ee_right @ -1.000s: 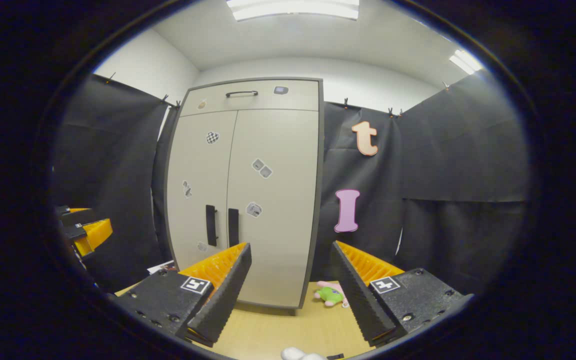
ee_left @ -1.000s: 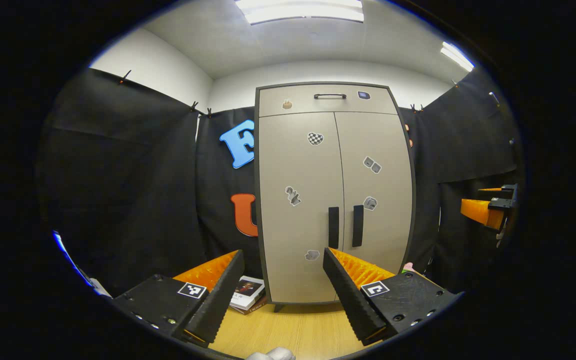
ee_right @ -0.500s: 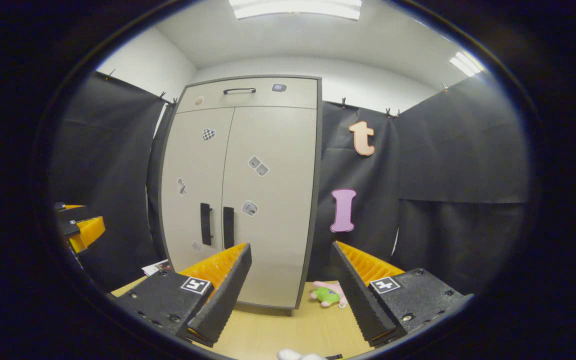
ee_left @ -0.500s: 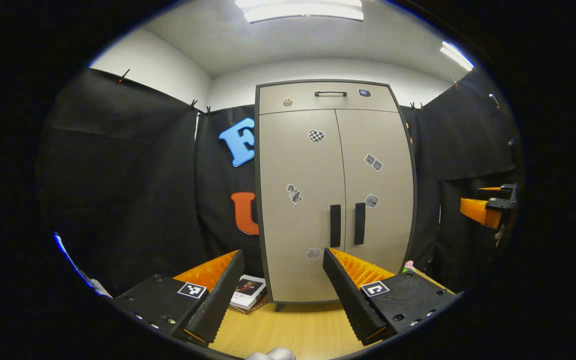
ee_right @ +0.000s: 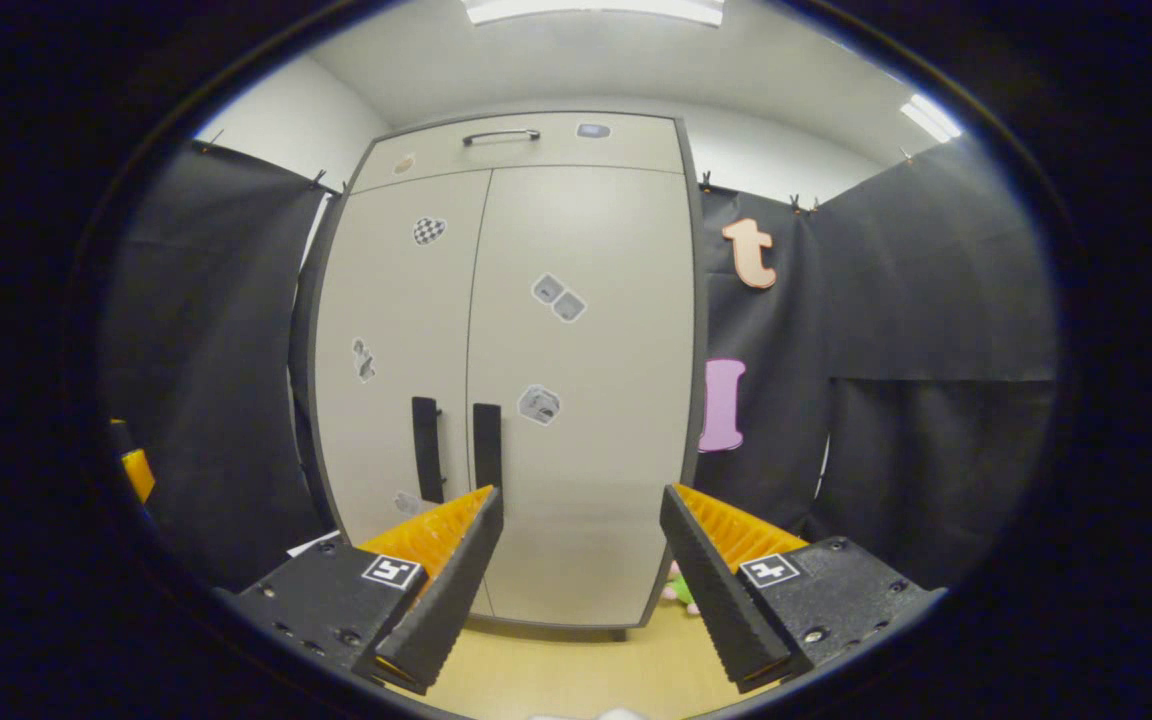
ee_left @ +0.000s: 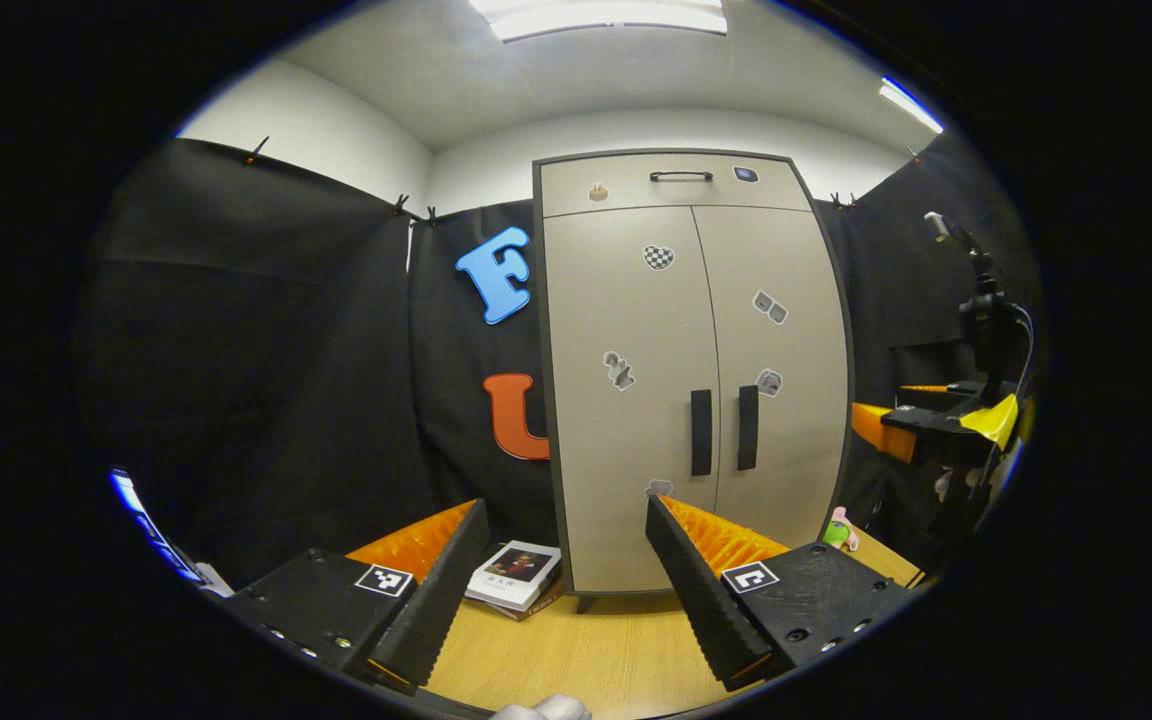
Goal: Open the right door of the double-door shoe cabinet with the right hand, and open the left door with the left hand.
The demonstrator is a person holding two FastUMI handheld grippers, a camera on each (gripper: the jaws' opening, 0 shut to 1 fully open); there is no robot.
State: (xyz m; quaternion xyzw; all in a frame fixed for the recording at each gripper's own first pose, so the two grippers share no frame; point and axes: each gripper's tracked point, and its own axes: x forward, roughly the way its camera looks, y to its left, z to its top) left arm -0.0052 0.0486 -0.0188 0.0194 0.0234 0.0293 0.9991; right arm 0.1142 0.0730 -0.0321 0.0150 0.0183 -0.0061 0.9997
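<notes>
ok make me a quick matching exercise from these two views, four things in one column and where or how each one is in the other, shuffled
1. book
2. drawer handle
3. right door
4. plush toy

a. on the floor right of the cabinet
b. shut, with a dark vertical handle
c. on the floor left of the cabinet
d. across the top panel

Pairs: 1-c, 2-d, 3-b, 4-a

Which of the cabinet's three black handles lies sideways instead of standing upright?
The top handle, on the narrow panel above the two doors. It runs horizontally, while the left door handle and right door handle stand upright, side by side at the centre seam.
</notes>
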